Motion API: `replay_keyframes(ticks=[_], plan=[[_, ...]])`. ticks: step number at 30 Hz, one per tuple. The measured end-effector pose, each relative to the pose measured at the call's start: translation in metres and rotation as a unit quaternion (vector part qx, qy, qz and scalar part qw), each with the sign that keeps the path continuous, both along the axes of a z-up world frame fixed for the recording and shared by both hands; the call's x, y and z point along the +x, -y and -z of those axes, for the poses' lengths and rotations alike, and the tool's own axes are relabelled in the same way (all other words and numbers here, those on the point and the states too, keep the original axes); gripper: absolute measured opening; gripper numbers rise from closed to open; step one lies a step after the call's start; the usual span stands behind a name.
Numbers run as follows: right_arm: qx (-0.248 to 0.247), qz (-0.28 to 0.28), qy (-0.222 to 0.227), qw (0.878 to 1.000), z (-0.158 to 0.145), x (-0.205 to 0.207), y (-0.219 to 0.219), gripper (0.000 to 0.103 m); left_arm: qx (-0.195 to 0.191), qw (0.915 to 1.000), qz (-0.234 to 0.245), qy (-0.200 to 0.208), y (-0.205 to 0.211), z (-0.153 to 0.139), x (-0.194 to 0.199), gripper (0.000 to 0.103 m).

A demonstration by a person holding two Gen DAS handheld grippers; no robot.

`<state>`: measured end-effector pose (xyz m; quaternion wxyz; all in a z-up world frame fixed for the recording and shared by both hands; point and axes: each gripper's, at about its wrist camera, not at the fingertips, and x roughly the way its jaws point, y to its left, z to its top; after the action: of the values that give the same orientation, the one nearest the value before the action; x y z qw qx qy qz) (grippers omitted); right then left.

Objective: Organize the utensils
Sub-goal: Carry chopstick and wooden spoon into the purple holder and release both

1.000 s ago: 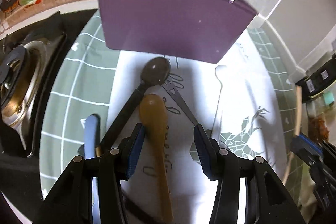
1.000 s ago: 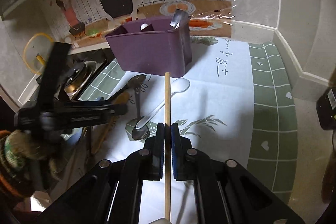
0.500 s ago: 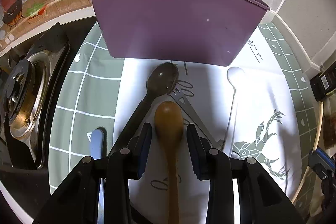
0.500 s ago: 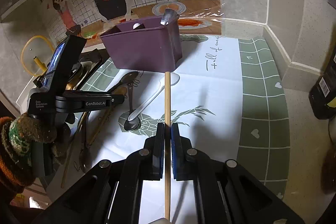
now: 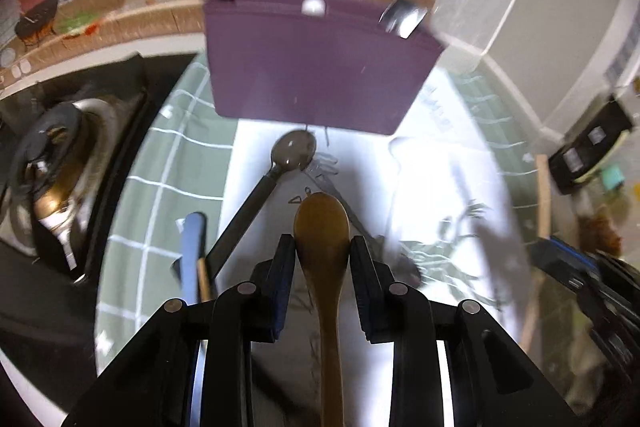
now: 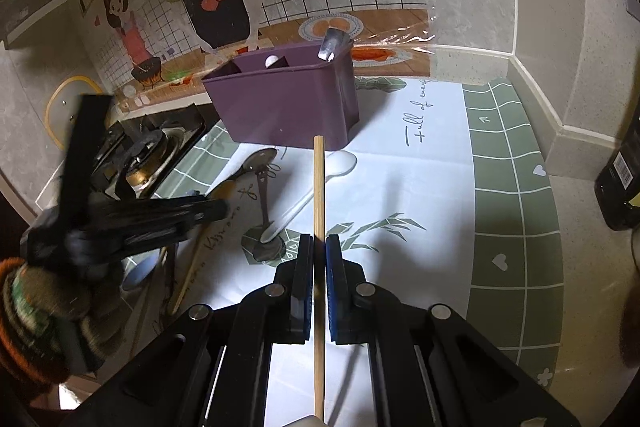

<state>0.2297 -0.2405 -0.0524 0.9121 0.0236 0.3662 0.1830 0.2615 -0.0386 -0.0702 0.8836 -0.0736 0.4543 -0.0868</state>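
A: Closing your left gripper (image 5: pixel 322 255) on the wooden spoon (image 5: pixel 322 227) near the purple caddy (image 5: pixel 316 67); pads at the bowl, so it may pivot.

B: Your right gripper (image 6: pixel 316 263) pinches a chopstick (image 6: pixel 319 195); its long free end could snag the caddy.

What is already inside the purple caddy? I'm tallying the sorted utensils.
Two things poke above the purple caddy: a white rounded handle end in a middle compartment and a shiny metal handle at its right end. The walls hide their lower parts and anything shorter.

Left claw (image 5: pixel 322 247) is closing; right claw (image 6: pixel 316 251) stays clamped tight.
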Motion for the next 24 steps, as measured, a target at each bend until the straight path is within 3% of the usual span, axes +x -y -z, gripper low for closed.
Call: replay_keyframes(ticks=[6, 24], plan=[[0.011, -0.005, 0.012, 1.0, -0.01, -0.001, -0.005, 0.006, -0.042, 0.9981, -0.007, 0.046, -0.019, -0.04, -0.035, 0.028], [0.011, -0.033, 0.056, 0.998, -0.042, -0.007, -0.029, 0.006, -0.056, 0.9939, -0.013, 0.094, -0.041, -0.085, -0.059, 0.028]])
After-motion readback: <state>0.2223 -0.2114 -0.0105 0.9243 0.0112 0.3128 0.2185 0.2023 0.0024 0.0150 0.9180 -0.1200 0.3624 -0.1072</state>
